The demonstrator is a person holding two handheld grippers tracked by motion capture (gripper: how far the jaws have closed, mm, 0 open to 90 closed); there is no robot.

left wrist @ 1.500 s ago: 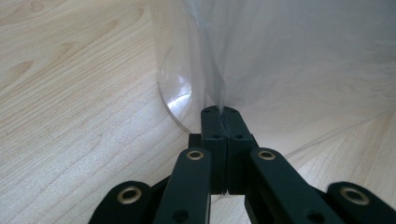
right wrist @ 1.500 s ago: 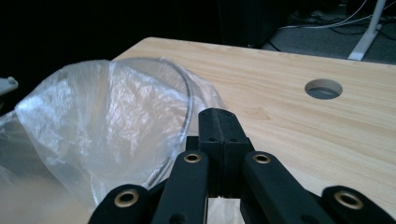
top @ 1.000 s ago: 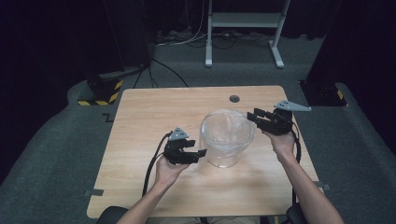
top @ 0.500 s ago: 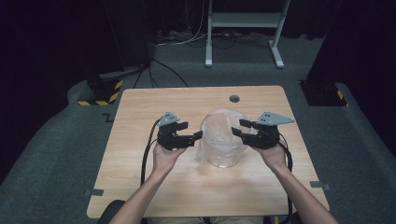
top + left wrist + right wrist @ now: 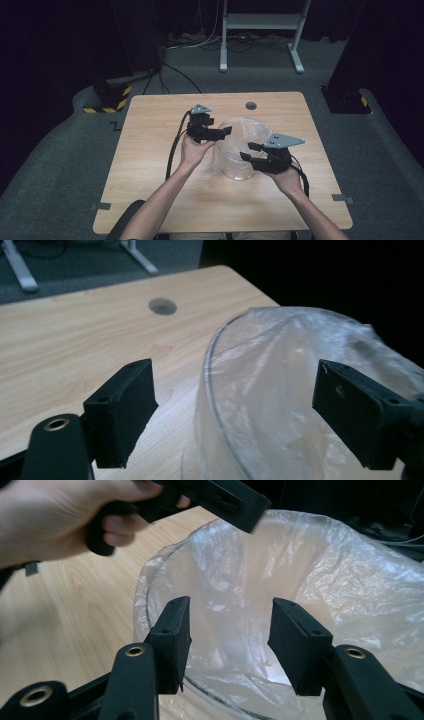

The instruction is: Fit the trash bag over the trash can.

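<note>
- Left tongs (image 5: 222,131): jaws spread wide, straddling the left rim of the clear round container lined with a thin transparent plastic bag (image 5: 239,150), gripping nothing.
- Right tongs (image 5: 249,151): jaws apart, poised at the container's near-right rim, film between them, not clamped.
- Container: upright, mid light wooden table (image 5: 150,165), between both hands.
- Dark round hole (image 5: 251,106) near far table edge.
</note>
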